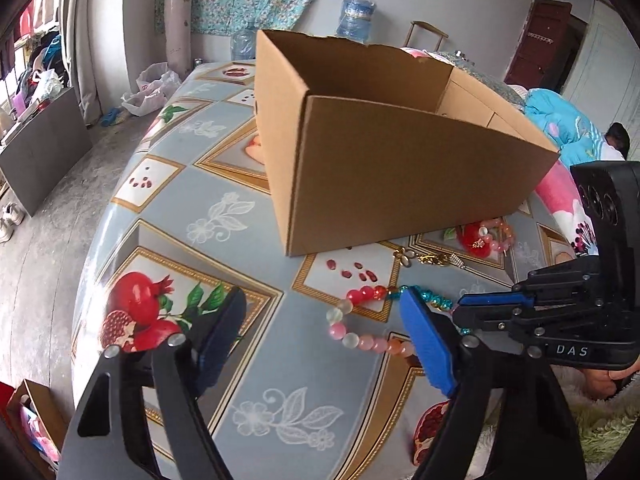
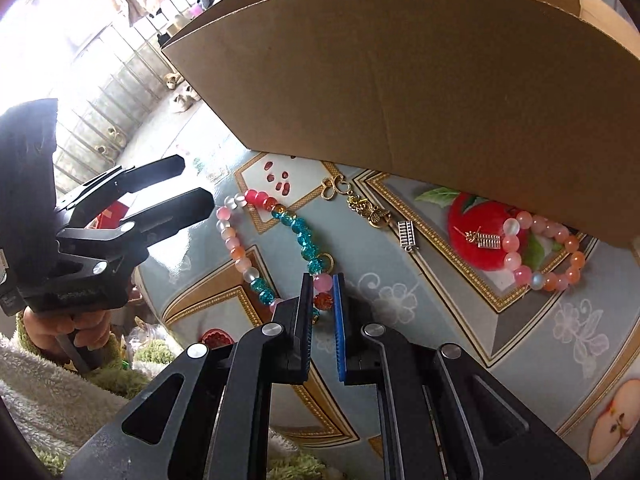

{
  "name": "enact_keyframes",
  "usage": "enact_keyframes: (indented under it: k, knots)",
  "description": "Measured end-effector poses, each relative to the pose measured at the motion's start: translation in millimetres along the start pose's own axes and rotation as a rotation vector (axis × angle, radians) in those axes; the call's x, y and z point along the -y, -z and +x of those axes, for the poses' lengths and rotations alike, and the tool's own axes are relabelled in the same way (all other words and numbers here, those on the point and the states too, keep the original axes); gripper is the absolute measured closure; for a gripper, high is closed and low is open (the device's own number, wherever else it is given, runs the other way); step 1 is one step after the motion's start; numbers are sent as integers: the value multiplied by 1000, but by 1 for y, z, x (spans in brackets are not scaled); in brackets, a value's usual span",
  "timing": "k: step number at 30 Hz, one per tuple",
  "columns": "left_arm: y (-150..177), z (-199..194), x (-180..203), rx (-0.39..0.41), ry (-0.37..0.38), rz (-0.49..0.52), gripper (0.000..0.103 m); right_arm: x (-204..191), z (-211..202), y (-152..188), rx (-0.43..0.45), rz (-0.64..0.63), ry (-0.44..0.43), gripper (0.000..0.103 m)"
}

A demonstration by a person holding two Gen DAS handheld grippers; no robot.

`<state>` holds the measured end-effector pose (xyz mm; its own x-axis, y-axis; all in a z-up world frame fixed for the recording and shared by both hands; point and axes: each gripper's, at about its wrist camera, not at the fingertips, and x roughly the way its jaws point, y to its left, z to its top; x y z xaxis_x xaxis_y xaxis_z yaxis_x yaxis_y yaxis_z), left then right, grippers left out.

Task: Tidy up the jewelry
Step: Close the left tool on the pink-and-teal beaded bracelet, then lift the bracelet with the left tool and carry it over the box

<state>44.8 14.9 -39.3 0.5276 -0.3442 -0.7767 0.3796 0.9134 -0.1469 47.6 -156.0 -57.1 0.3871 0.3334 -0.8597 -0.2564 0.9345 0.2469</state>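
Jaws of right gripper pinch bead necklace; left gripper gapes wide, empty.

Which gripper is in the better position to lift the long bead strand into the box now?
Right. The right gripper is already shut on the bead strand near the cardboard box. The left gripper is open, holding nothing.
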Motion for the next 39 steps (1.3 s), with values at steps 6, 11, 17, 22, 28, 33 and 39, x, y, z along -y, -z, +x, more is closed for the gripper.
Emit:
enact_keyframes:
  k: [6,11,17,22,28,33,39]
  knots:
    - [-3,18,15,-70,15,54,61,-2,-2,-6,12,11,5,95]
    - [2,27,16,-125,15,32,79,11,-13,-9,19,11,5,95]
    - [6,23,18,-159,25,13,84,7,-8,-10,26,4,17,95]
    - [8,23,22,-170,-9,59,83,4,-11,-12,23,-16,45,93]
    - [10,25,35,-166,-69,136,83,-7,-4,-12,39,-41,81,92]
    - [11,27,43,-155,-107,162,84,-9,2,-13,53,-49,90,92]
    - [11,29,51,-144,-135,171,90,-10,5,-13,75,-54,94,95]
